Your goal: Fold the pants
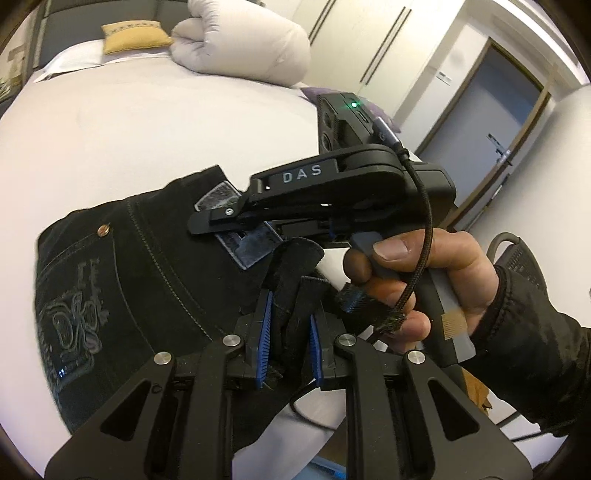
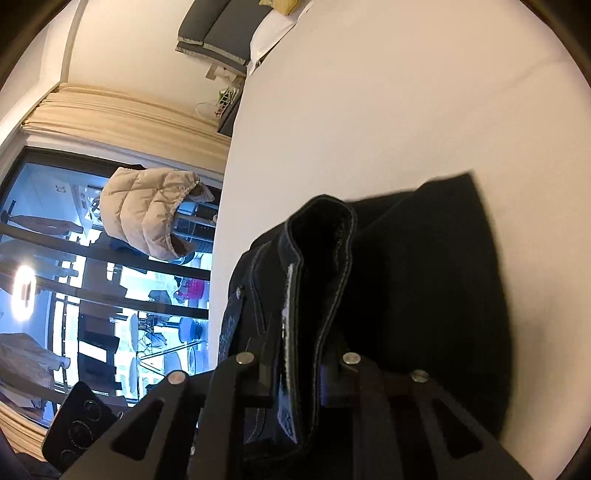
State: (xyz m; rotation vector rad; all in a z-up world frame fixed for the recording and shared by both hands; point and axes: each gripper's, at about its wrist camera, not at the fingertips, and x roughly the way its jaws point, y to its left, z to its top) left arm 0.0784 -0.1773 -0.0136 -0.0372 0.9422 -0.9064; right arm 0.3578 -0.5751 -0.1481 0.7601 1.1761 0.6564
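Left gripper (image 1: 288,321) clenched on a fold of the black pants (image 1: 122,258); right gripper (image 2: 299,363) clamps their waistband, near the bed (image 1: 147,122) edge.

Pants (image 1: 122,266) lie on the bed (image 1: 147,129), waistband end nearest. The left hand-held gripper (image 1: 288,328) sits at their near edge with cloth between its fingers; the right hand-held gripper (image 1: 236,236) is just beyond it, over the pants. A duvet (image 1: 243,44) and pillow (image 1: 129,35) sit far back.
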